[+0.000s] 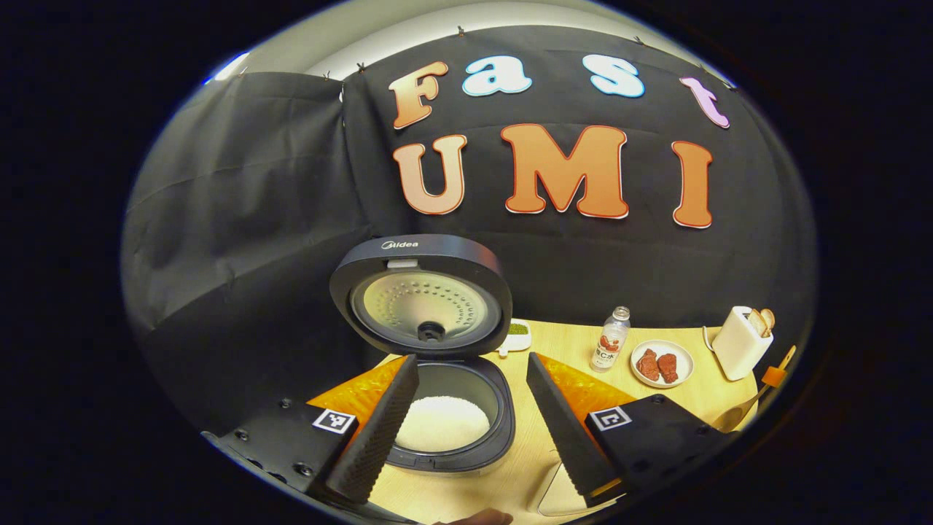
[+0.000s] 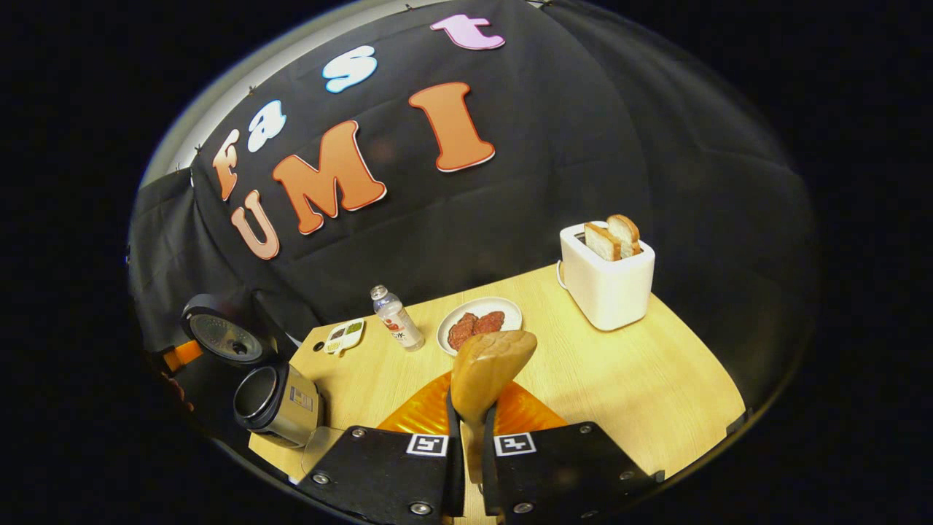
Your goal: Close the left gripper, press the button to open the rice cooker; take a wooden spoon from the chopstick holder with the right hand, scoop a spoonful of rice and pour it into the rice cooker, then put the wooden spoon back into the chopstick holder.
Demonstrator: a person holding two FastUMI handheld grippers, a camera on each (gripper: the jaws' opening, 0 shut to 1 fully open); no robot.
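The right claw (image 2: 466, 437) is clamped on the wooden spoon (image 2: 487, 372), bowl raised over the worktop (image 2: 641, 364); scooping or returning cannot be told. The left claw (image 1: 466, 415) gapes, holding nothing, over the rice cooker (image 1: 444, 423), lid up, rice inside. Beyond, a plate (image 2: 481, 321) holds meat, a toaster (image 2: 605, 281) bread.

A white toaster (image 2: 607, 286) stands at the far right of the wooden table (image 2: 641, 379), two slices of toast (image 2: 614, 237) sticking up from its slots. Left of the toaster lies a white plate (image 2: 479, 315) with reddish meat pieces (image 2: 475, 325), then an upright small bottle (image 2: 397, 318), then a small dish (image 2: 344, 336) farther left.
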